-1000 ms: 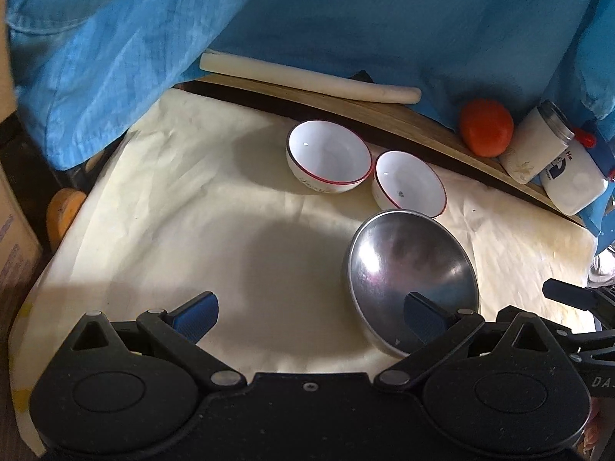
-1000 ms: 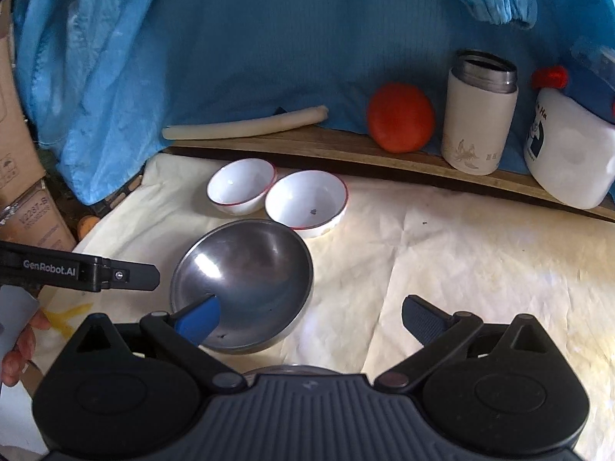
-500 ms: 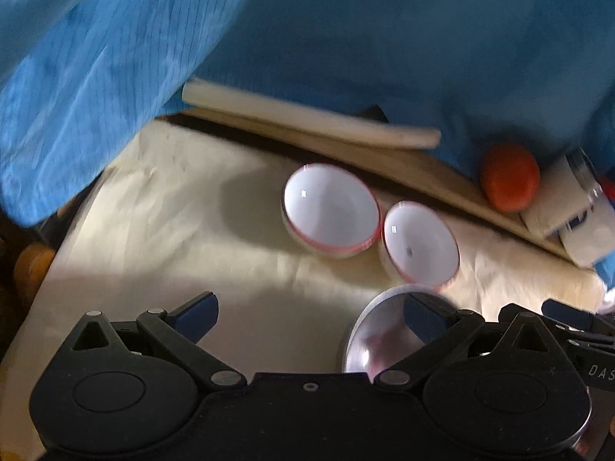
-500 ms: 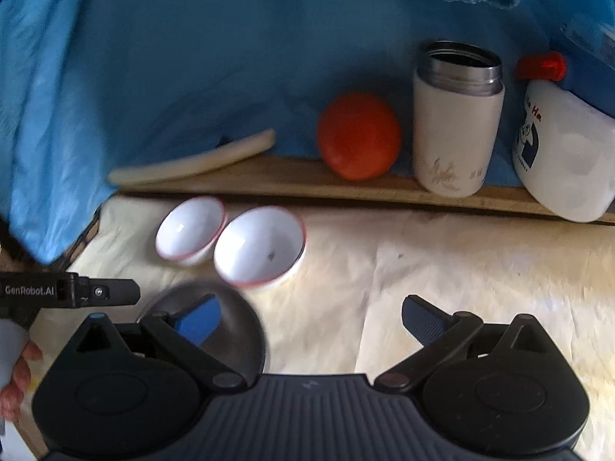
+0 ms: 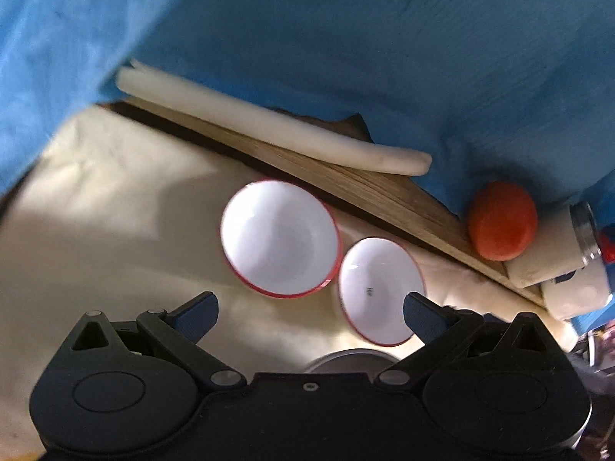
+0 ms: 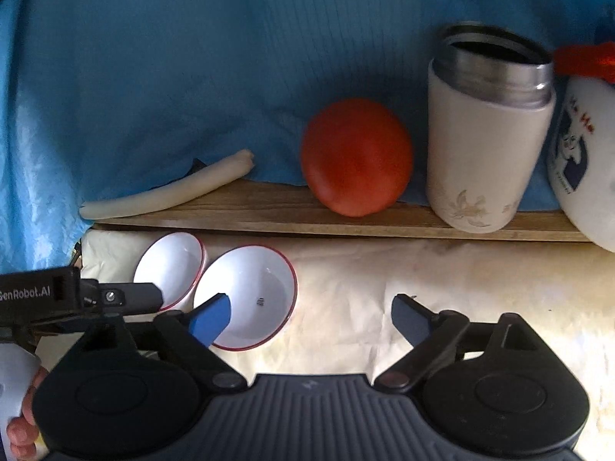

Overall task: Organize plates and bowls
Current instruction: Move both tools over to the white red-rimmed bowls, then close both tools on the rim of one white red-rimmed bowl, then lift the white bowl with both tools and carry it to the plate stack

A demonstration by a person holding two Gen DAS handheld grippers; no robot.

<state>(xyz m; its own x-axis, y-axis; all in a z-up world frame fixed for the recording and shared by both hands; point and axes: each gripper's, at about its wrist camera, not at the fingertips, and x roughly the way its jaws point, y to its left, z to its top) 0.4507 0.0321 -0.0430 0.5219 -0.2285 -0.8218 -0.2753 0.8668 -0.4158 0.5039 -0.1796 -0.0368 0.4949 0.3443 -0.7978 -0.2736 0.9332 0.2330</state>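
Right wrist view: red-rimmed bowl (image 6: 250, 296) behind closing right tongs' (image 6: 309, 317) left fingertip.

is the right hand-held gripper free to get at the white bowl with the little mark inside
Probably yes. The right hand-held gripper, jaws closing with nothing between them, has one finger already over the marked white bowl. The left hand-held gripper sits beside it, over the other white bowl.
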